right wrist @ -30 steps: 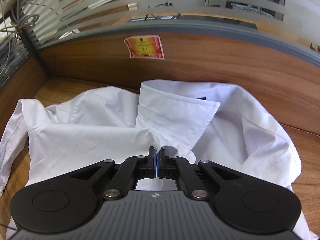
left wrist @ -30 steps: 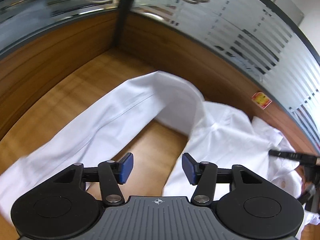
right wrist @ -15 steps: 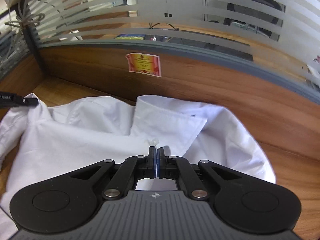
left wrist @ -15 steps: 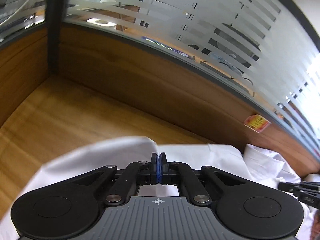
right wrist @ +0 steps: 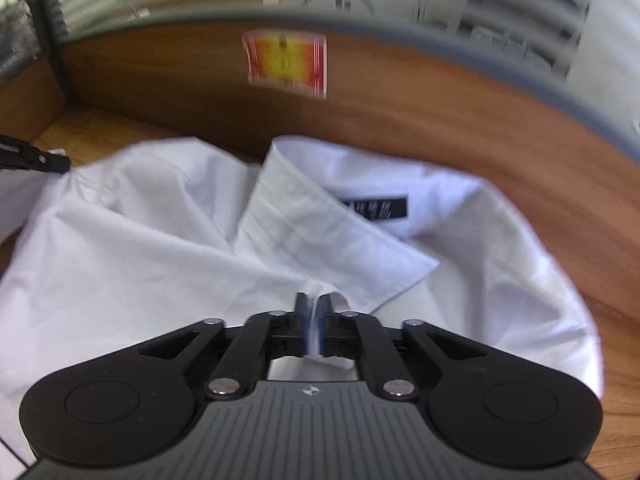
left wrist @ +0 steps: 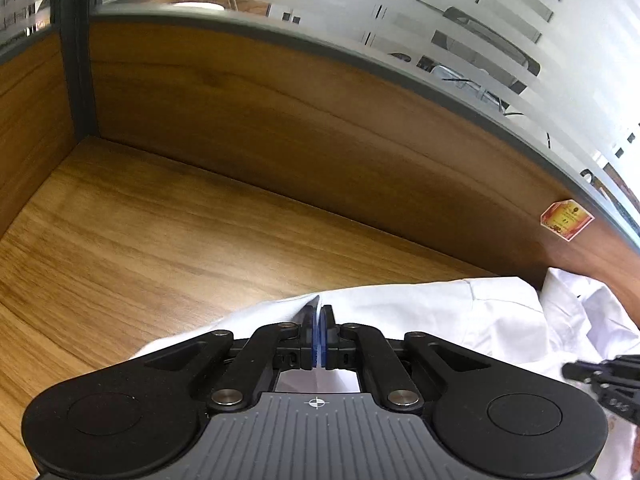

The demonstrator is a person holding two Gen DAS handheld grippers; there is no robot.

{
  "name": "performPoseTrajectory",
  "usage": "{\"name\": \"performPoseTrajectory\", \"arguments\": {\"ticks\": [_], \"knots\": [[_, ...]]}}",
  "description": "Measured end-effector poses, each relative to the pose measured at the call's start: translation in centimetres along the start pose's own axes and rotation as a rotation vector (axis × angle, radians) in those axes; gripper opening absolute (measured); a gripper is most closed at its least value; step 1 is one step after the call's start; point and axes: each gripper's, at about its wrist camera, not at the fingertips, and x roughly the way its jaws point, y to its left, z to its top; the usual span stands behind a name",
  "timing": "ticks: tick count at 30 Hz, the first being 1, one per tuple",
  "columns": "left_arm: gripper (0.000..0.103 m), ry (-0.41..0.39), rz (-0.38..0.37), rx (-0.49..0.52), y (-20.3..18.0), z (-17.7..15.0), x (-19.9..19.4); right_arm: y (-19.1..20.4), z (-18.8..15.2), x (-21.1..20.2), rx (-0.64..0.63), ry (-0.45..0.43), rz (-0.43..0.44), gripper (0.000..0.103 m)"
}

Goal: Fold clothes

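Left wrist view: the left gripper (left wrist: 319, 322) is clamped on the white shirt (left wrist: 460, 312), which trails toward 3 o'clock; right wrist view: the right gripper (right wrist: 314, 316) pinches cloth below the collar (right wrist: 320, 240), the shirt spreading from 9 to 3 o'clock.

I'm working over a wooden desk (left wrist: 168, 240), its grain running warm and streaky toward the corner where two wood-panelled partitions meet. The only thing I see lying on it is the white shirt (right wrist: 132, 256), which spreads across the surface just in front of the back partition (left wrist: 320, 136), below the red and yellow sticker (right wrist: 286, 62) stuck to that panel. Its collar (right wrist: 316, 232) sits nearest the sticker (a dark label (right wrist: 378, 208) shows inside the neck). To the left of the shirt the desk is bare wood up to the corner.
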Motion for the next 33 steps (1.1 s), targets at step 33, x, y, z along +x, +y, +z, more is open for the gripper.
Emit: {"name": "performPoseTrajectory", "arguments": {"ticks": [33], "knots": [[0.041,0.129,-0.303,0.469,-2.6,-15.2,-15.6,13.3,-23.5,-23.7,0.435,0.007,-0.135,0.035]]}}
